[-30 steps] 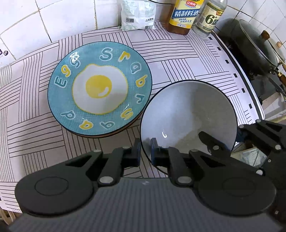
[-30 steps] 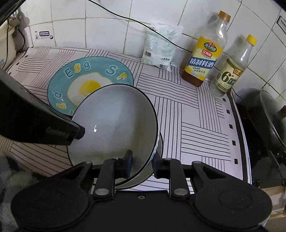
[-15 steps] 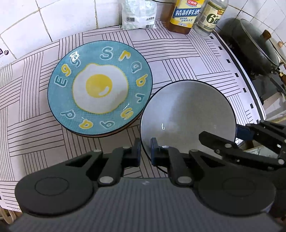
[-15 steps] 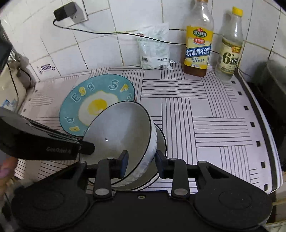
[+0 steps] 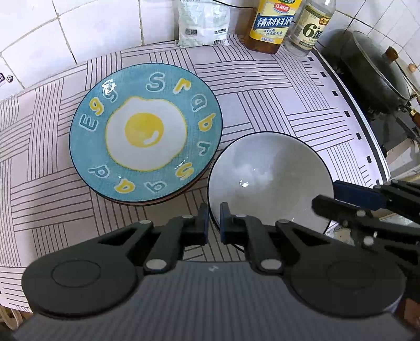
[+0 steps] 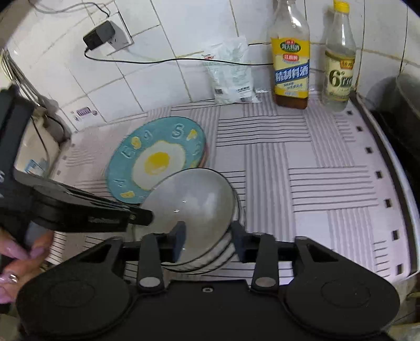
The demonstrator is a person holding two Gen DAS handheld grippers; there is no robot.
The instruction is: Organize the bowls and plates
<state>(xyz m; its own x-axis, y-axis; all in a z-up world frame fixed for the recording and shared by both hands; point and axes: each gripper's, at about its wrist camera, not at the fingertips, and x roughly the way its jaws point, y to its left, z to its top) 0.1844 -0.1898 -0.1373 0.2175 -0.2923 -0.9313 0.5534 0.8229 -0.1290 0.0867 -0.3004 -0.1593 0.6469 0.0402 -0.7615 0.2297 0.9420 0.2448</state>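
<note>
A grey bowl with a dark rim (image 5: 267, 181) sits on the striped mat, nested on other bowls (image 6: 210, 259) below it. My left gripper (image 5: 214, 221) is shut on the bowl's near-left rim. My right gripper (image 6: 208, 240) is open and pulled back at the stack's near edge, its fingers apart on either side of the rim; it also shows in the left wrist view (image 5: 325, 195). A blue egg-print plate (image 5: 145, 135) lies to the left on top of other plates; it also shows in the right wrist view (image 6: 157, 160).
Two bottles (image 5: 273, 23) (image 5: 309, 26) and a white bag (image 5: 203, 22) stand against the tiled back wall. A dark lidded wok (image 5: 378, 76) sits on the stove at the right. A plug and cable (image 6: 99, 39) hang on the wall.
My right gripper has let go of the upper bowl, opened wide and drawn back. The bowl has settled flat into the stack. My left gripper keeps its hold on the rim.
</note>
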